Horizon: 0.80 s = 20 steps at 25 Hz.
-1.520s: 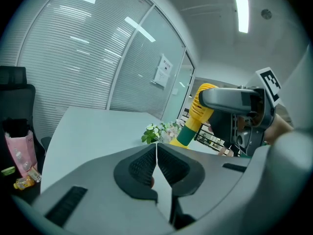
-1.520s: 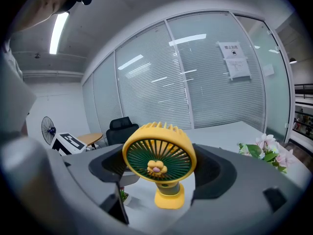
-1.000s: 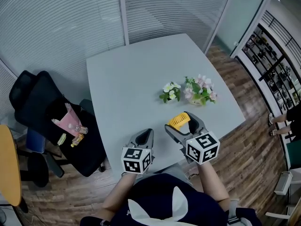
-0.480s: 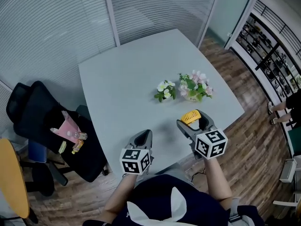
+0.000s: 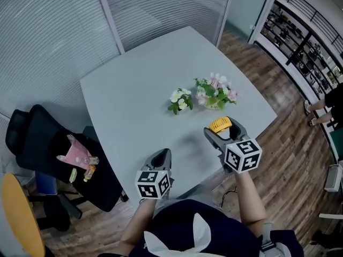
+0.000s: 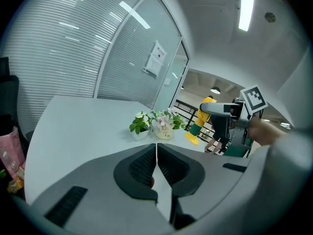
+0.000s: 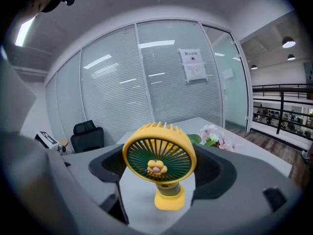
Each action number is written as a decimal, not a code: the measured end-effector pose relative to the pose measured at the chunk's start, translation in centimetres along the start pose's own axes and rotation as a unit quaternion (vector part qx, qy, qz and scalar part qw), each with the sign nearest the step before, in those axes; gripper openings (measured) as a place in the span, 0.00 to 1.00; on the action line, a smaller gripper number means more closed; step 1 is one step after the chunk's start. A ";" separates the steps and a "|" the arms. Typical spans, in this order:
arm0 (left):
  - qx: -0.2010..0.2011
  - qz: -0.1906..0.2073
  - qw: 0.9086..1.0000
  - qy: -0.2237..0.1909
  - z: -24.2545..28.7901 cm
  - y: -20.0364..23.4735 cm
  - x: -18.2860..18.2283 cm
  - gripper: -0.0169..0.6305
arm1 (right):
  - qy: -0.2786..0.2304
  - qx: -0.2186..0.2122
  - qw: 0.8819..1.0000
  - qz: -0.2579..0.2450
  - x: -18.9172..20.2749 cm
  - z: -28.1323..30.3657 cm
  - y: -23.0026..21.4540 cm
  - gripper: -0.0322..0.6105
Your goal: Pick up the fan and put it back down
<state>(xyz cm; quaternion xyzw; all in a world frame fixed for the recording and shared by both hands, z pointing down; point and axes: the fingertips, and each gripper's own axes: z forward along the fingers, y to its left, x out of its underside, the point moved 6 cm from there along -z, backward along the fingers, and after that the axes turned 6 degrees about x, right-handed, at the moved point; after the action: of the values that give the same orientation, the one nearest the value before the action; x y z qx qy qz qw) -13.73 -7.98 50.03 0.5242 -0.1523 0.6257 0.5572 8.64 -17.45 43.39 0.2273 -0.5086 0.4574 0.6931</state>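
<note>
Two wide-set jaws of the right hand-held gripper (image 5: pixel 224 135) clamp the fan (image 7: pixel 159 158).

On the surface (image 5: pixel 134 84), the smaller flower pot (image 5: pixel 179 101) stands at 9 o'clock of the larger flower pot (image 5: pixel 214 93); the fan (image 5: pixel 220 125) (between the right gripper's (image 5: pixel 222 130) fingers (image 5: pixel 212 138)) is at the larger's 6 o'clock, with a chair (image 5: pixel 48 143) off the surface's 8 o'clock edge.

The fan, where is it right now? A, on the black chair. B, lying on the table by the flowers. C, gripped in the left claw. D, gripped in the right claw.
D: the yellow fan sits clamped between the jaws of the right claw; the left claw is shut on nothing.
</note>
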 end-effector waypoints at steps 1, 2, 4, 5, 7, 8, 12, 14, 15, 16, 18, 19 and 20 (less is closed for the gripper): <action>0.001 -0.001 1.000 0.002 0.1 0.0 0.0 0.06 | -0.001 0.002 1.000 0.000 0.0 0.0 -0.2 0.68; 0.001 -0.001 1.000 0.003 0.3 0.0 0.1 0.06 | -0.001 0.004 1.000 0.001 0.0 0.0 -0.3 0.68; 0.003 -0.001 1.000 0.008 0.5 -0.1 0.3 0.06 | -0.002 0.006 1.000 0.003 0.1 0.0 -0.6 0.68; 0.004 0.000 1.000 0.011 0.7 -0.2 0.4 0.06 | -0.002 0.008 1.000 0.004 0.1 0.0 -0.8 0.68; 0.006 0.001 1.000 0.015 0.9 -0.3 0.5 0.06 | -0.002 0.011 1.000 0.006 0.2 0.0 -1.1 0.68; 0.008 0.002 1.000 0.018 1.1 -0.4 0.6 0.06 | -0.002 0.013 1.000 0.007 0.3 0.0 -1.2 0.68; 0.012 0.004 1.000 0.027 1.6 -0.7 1.0 0.06 | 0.001 0.020 1.000 0.011 1.0 0.3 -1.9 0.68; 0.012 0.003 1.000 0.029 1.6 -0.8 1.0 0.06 | 0.003 0.025 1.000 0.008 1.4 0.5 -2.2 0.68; 0.012 0.002 0.999 0.029 1.6 -0.8 1.1 0.06 | 0.004 0.028 1.000 0.006 1.6 0.5 -2.3 0.68; 0.011 0.001 0.999 0.030 1.6 -0.7 1.1 0.06 | 0.005 0.029 1.000 0.005 1.9 0.6 -2.4 0.68; 0.009 -0.001 0.999 0.031 1.6 -0.7 1.2 0.06 | 0.008 0.031 0.999 0.005 2.4 0.8 -2.5 0.68; 0.008 -0.001 0.999 0.032 1.6 -0.7 1.2 0.06 | 0.010 0.031 0.999 0.007 2.8 1.0 -2.6 0.68; 0.008 -0.002 0.999 0.032 1.7 -0.6 1.3 0.06 | 0.012 0.030 0.999 0.008 3.1 1.1 -2.7 0.68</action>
<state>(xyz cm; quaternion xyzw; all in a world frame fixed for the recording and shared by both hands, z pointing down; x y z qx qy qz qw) -12.16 -8.37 51.51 0.5082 -0.1281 0.6423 0.5593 10.61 -18.35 47.03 0.2384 -0.4881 0.4811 0.6880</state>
